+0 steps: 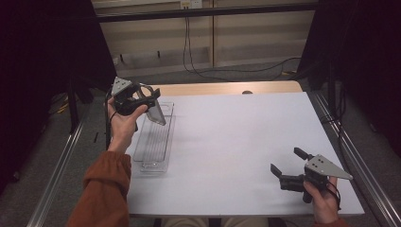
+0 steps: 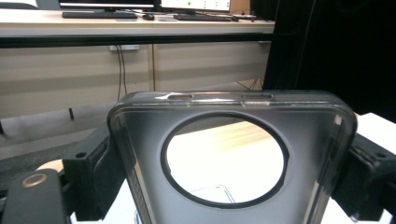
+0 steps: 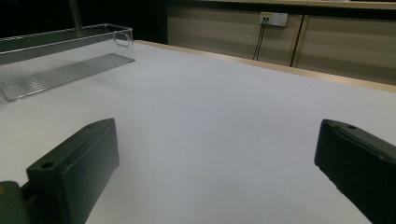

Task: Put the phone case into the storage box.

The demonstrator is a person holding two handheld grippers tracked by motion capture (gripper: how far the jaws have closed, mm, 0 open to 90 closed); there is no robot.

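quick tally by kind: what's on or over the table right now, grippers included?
Clear phone case: 1, clamped in the left gripper
Clear plastic tray: 1, on the table
Grippers: 2, the left one and the right gripper, jaws apart
Total: 4

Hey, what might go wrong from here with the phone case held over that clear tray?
1. The left tool clamps the smoky clear phone case only by its side edges, so the smooth, flexible case might bow or slip out.
2. The case hangs tilted above the far end of the clear tray; lowered carelessly, it may catch the tray's rim or nudge the light tray across the white table.
3. The right tool rests open far from the tray, so it cannot steady it.
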